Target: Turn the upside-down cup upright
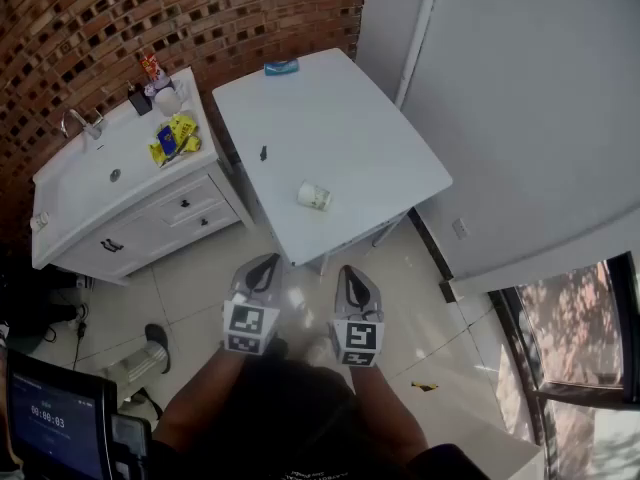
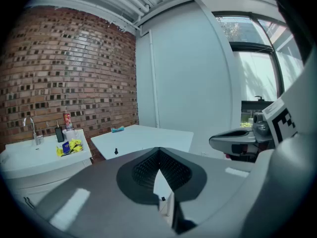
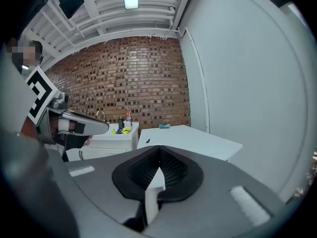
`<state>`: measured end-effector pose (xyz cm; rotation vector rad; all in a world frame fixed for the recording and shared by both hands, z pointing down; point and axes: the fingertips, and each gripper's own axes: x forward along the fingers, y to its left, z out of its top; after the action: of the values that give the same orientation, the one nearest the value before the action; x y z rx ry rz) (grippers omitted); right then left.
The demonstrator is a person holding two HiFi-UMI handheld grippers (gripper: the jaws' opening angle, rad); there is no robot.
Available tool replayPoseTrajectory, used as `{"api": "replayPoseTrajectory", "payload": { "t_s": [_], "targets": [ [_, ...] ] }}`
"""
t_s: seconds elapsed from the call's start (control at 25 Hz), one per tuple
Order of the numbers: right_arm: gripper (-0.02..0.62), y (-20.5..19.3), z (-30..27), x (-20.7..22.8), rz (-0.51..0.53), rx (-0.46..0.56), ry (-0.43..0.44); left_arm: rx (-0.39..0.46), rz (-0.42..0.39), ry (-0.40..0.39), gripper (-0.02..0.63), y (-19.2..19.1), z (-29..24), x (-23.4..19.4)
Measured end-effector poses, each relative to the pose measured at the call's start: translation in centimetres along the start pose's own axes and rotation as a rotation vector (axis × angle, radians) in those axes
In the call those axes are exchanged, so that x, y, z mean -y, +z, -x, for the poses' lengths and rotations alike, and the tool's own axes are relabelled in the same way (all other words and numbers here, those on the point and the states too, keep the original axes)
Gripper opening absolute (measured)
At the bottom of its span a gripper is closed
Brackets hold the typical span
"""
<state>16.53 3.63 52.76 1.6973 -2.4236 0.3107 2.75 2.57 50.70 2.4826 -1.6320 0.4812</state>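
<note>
2 grippers, both clenched on nothing: the left gripper (image 1: 264, 266) and right gripper (image 1: 353, 274) hang side by side over the floor, short of the table (image 1: 340, 108), jaws pointing toward it. 1 small pale cup (image 1: 314, 196) sits near the table's front edge, well apart from both. Judged light and thin-walled, probably easy to crush and apt to skid on the smooth top. Best hold: across the side wall about mid-height, gentle squeeze, then roll the wrist.
</note>
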Motion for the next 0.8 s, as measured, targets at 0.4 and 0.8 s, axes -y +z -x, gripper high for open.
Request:
{"api": "replayPoseTrajectory", "payload": {
  "t_s": [0.4,0.8],
  "targets": [
    [0.012,0.5,-3.8,-0.2,0.041,-0.031,-0.012,-0.018,0.050,0.012,0.002,-0.2,-3.2,-4.1],
    [0.012,1.2,-9.0,-1.5,0.088,-0.084,-0.011,-0.029,0.117,-0.039,0.002,-0.3,-7.7,-8.2]
  ]
}}
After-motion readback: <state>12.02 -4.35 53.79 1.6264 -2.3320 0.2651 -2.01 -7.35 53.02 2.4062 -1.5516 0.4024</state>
